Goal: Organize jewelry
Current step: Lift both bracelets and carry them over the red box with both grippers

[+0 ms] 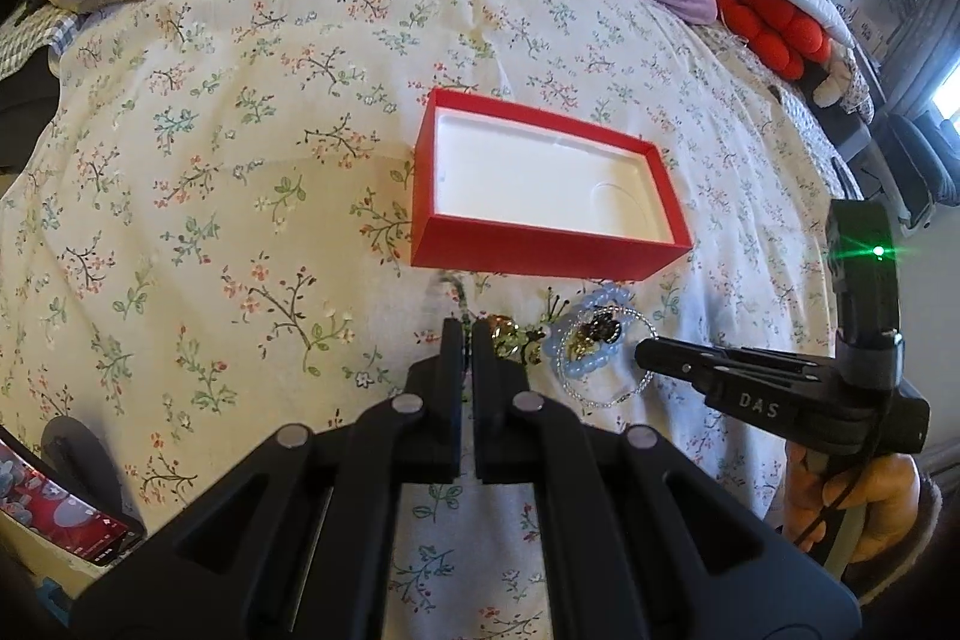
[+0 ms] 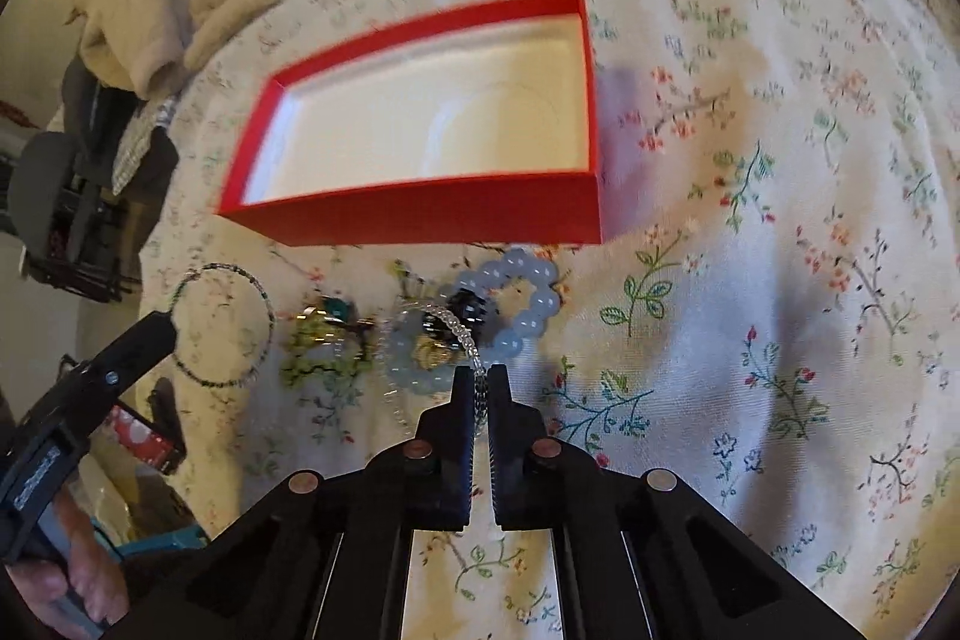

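Right hand-held gripper [image 2: 479, 375] clenching on the clear bead strand [image 2: 465, 334], pinching it at the near side of the jewelry heap on the bed [image 2: 750, 160]. Left hand-held gripper [image 1: 467, 334] hovering clenched, apparently holding nothing. Box [image 2: 432, 214] lying just beyond the heap, open, long axis running left-right, nearer the right.

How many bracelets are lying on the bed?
3 clear ones: a dark thin-bead bracelet at left, a pale blue chunky-bead bracelet nearest the red box, and a clear-bead bracelet in the right gripper. The tangle may hide more.
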`<control>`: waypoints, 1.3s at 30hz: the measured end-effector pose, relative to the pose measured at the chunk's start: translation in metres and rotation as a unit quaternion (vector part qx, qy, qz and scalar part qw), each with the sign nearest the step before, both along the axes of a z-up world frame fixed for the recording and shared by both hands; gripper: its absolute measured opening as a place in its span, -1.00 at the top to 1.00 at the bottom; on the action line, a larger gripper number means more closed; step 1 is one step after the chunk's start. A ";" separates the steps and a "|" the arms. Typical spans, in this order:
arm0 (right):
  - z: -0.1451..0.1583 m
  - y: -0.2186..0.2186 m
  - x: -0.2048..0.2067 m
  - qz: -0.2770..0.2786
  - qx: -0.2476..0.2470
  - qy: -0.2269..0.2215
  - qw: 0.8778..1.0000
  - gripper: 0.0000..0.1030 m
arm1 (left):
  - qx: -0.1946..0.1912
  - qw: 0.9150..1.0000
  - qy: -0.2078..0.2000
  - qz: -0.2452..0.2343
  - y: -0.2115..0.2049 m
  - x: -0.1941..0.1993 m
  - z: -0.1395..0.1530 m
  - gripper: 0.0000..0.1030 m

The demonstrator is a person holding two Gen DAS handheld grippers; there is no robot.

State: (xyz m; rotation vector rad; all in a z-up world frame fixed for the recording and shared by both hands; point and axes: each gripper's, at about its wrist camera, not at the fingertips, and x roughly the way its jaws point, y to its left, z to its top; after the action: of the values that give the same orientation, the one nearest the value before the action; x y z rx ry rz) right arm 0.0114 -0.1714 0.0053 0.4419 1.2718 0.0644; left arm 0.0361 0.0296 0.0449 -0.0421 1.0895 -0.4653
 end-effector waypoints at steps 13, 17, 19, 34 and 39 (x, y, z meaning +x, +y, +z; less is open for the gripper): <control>0.060 -0.015 -0.004 -0.023 0.022 -0.097 0.995 0.92 | -0.053 0.998 -0.036 -0.028 -0.021 0.006 0.033 0.94; 0.079 -0.017 0.008 -0.034 0.036 -0.126 0.991 0.92 | -0.087 0.995 -0.032 -0.039 -0.035 0.020 0.037 0.94; 0.085 -0.017 0.014 -0.039 0.039 -0.137 0.989 0.92 | -0.106 0.993 -0.030 -0.042 -0.043 0.031 0.037 0.94; 0.073 -0.011 0.057 -0.036 0.057 -0.141 0.988 0.92 | -0.059 0.998 0.005 0.003 -0.053 0.087 -0.018 0.94; 0.058 -0.007 0.069 -0.022 0.058 -0.128 0.990 0.92 | -0.013 1.000 -0.011 0.011 -0.054 0.091 -0.024 0.94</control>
State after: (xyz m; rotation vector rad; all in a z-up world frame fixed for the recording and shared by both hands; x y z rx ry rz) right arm 0.0805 -0.1786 0.0631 0.5437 1.0089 0.1532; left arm 0.1267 -0.0244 0.0209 -0.0728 1.0607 -0.4588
